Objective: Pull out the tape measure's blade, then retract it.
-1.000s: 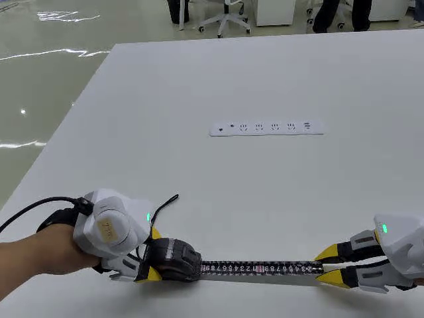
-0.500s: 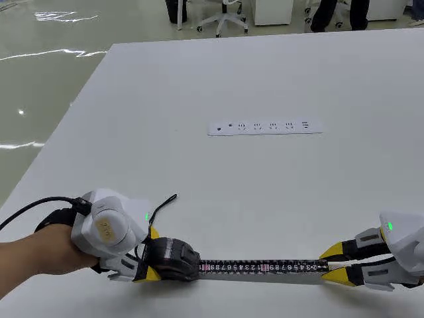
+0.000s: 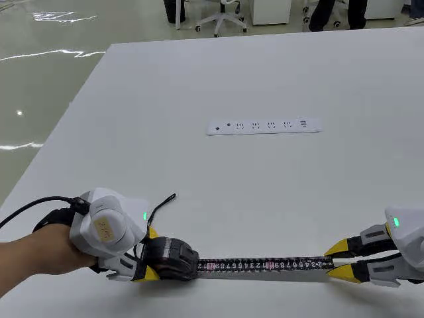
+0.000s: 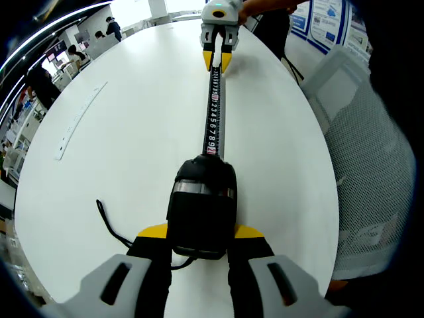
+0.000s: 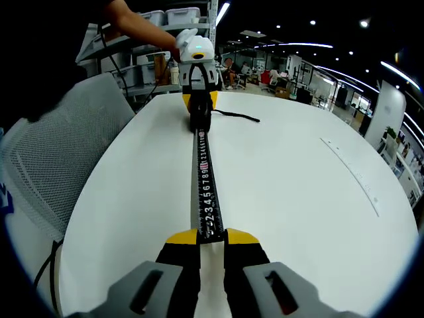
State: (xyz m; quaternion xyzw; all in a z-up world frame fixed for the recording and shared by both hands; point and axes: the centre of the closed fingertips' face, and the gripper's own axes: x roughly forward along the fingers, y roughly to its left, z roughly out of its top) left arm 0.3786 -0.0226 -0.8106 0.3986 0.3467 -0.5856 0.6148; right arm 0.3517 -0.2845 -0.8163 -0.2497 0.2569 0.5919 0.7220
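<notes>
Desk surface, plain white and matte, runs wide from the near edge to a far edge with a rounded corner at the upper left of the head view. Near its middle a flat white power strip with a row of sockets lies crosswise, well apart from the work. Along the near edge the tape measure, a black case, sits between the jaws of the left tool, which are pressed against its two sides. A thin black cord curls away over the desk just beside the case. The blade, black with pale numerals, stretches out in a straight line from the case to the right tool, whose yellow-tipped jaws pinch the blade's end between them. The two tools are well apart, facing each other along the blade. A person's hand holds the left tool, with a black cable running off from it to the left.

Beyond the desk lies a glossy grey-green floor streaked with bright reflections of lamps. At the far side stand the wheeled base of an office chair and the dark legs of a person. In the left gripper view a grey mesh chair back stands close beside the desk, with blue posters behind it. In the right gripper view shelves with boxes rise at the left, under a dark ceiling with rows of strip lights.
</notes>
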